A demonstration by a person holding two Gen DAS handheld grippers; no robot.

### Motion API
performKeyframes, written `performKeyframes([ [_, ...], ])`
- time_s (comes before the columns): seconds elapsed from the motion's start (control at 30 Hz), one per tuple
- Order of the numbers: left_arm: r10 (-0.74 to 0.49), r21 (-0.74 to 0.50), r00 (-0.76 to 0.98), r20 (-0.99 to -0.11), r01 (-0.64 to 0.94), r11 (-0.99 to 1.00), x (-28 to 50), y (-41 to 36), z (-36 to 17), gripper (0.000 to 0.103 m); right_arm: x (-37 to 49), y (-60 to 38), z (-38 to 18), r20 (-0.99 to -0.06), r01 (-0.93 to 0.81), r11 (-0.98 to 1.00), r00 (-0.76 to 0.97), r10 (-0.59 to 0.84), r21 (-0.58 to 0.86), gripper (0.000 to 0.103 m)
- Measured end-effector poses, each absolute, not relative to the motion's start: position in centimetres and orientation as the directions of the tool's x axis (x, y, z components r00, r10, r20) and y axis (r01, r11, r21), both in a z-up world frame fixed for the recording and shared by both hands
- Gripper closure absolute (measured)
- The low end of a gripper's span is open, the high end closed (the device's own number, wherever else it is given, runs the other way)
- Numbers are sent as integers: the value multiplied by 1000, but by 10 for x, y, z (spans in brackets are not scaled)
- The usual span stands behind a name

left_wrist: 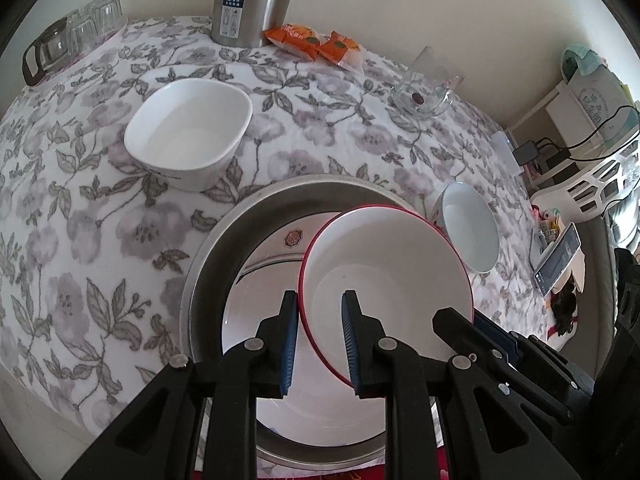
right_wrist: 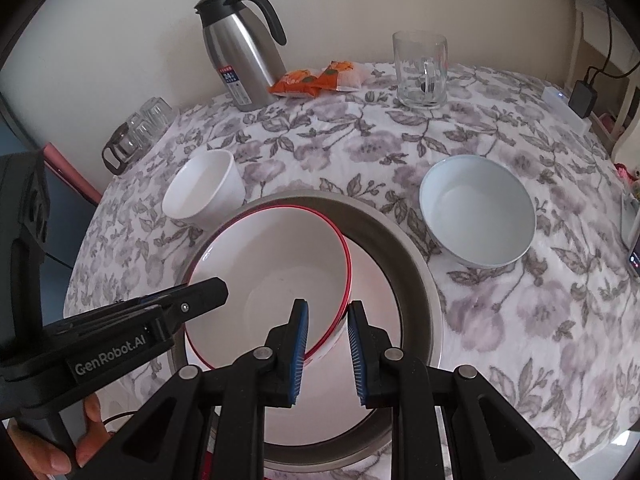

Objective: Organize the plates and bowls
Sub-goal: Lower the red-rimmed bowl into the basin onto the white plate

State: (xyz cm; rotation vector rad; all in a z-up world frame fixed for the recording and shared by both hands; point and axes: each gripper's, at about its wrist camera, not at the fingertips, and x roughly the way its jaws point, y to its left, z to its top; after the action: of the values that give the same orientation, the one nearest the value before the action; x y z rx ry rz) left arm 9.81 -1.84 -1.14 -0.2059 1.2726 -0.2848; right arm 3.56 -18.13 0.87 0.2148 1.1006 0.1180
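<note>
A red-rimmed white bowl (left_wrist: 392,280) (right_wrist: 272,264) sits over a white plate (left_wrist: 260,264) that lies in a steel dish (left_wrist: 224,240) (right_wrist: 404,248). My left gripper (left_wrist: 319,320) straddles the bowl's left rim with its jaws apart and not clamped. My right gripper (right_wrist: 328,332) straddles the bowl's right rim, also with a gap. A square white bowl (left_wrist: 188,132) (right_wrist: 204,188) stands to the left. A pale round bowl (left_wrist: 472,228) (right_wrist: 478,208) stands to the right.
A steel thermos jug (right_wrist: 240,52) (left_wrist: 252,0), orange snack packets (right_wrist: 316,78) (left_wrist: 316,44) and a glass mug (right_wrist: 420,70) (left_wrist: 424,88) stand at the back of the floral tablecloth (right_wrist: 520,300). Upturned glasses (right_wrist: 140,128) (left_wrist: 80,28) stand at the back left.
</note>
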Motion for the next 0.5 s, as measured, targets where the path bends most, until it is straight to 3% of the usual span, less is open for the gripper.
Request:
performKeyframes([
  [0.5, -315, -300, 272, -909, 94, 949, 99, -18, -14, 82, 39, -180, -4, -889, 13, 972, 409, 209, 234, 81],
])
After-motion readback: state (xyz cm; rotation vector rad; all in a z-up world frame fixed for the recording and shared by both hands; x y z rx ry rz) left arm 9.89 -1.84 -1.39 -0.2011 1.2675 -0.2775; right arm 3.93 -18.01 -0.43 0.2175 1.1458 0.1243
